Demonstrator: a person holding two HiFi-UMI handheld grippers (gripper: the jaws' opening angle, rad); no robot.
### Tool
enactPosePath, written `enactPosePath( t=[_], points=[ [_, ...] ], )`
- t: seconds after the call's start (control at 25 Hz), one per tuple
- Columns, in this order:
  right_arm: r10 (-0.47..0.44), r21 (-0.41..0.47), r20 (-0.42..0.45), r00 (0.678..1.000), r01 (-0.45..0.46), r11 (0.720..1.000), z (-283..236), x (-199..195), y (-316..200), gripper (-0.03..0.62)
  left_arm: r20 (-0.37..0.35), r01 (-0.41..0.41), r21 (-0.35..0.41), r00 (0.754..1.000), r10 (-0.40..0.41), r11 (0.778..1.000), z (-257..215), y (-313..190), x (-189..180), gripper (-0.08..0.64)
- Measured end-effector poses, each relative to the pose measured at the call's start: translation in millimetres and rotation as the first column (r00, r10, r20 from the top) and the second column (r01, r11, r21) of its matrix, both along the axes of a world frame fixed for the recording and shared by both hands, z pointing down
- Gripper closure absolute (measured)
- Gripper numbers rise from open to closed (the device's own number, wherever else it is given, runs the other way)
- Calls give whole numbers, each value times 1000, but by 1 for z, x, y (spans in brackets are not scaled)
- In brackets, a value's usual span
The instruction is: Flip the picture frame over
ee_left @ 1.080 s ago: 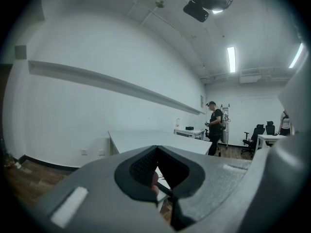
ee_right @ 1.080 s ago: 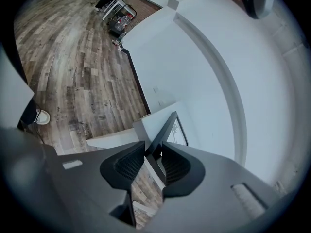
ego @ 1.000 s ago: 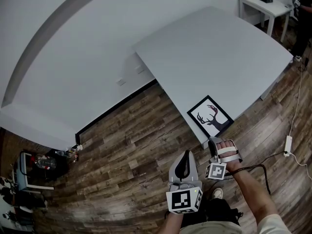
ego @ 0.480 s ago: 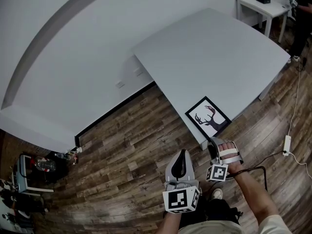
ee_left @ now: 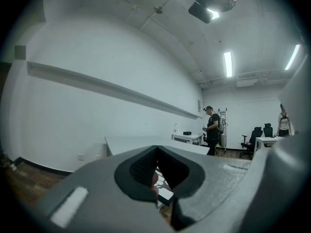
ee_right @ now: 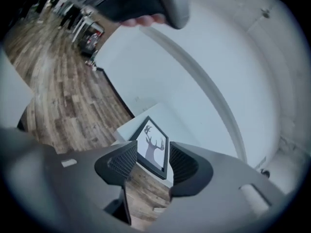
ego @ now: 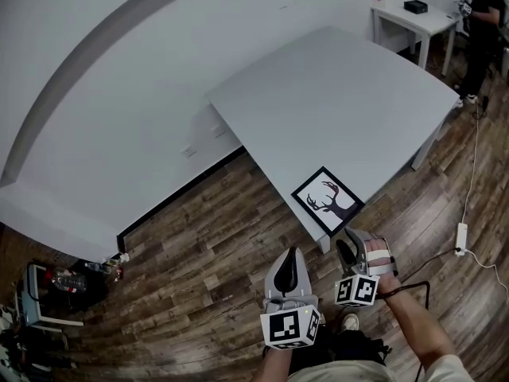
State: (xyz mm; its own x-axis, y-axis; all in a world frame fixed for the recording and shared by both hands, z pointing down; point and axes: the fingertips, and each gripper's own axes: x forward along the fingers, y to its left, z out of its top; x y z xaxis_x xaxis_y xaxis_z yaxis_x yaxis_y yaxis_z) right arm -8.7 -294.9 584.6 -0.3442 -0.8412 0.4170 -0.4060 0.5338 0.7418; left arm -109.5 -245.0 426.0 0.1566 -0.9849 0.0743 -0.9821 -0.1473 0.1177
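Head view: picture frame [ego: 327,200] lies deer side up on the near corner of the table [ego: 342,86], same spot as before.
Right gripper [ego: 347,253] has lifted just off that corner, clear of the frame, while the left gripper [ego: 289,270] hangs beside it over the wood floor. Left gripper view: jaw tips pressed together, gripping nothing. Right gripper view: jaws have just been opening and now stand wide apart, nothing between the pads, the frame lying beyond them.
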Motion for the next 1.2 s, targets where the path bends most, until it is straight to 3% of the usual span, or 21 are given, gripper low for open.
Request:
enactPosePath(
  t=[0.08,0.2,0.48,0.88,1.2],
  points=[
    [70,-25,167,983,-67,997,-25,9,-1,362,-2,-5,13,1000,5,1000,-6,1,1,560],
    [153,-62,381,912,-140,988,-62,26,-2,372,2,-8,34,1000,8,999,-17,1,1,560],
    [148,-90,670,728,-119,989,-137,40,14,405,-5,-17,69,1000,17,997,-35,2,-2,560],
    [152,-79,792,592,-147,986,-191,60,37,545,9,-15,91,1000,15,996,-50,11,-12,560],
    [196,-141,797,571,-139,980,-177,59,44,569,34,-19,85,999,16,996,-42,18,-18,560]
  ],
)
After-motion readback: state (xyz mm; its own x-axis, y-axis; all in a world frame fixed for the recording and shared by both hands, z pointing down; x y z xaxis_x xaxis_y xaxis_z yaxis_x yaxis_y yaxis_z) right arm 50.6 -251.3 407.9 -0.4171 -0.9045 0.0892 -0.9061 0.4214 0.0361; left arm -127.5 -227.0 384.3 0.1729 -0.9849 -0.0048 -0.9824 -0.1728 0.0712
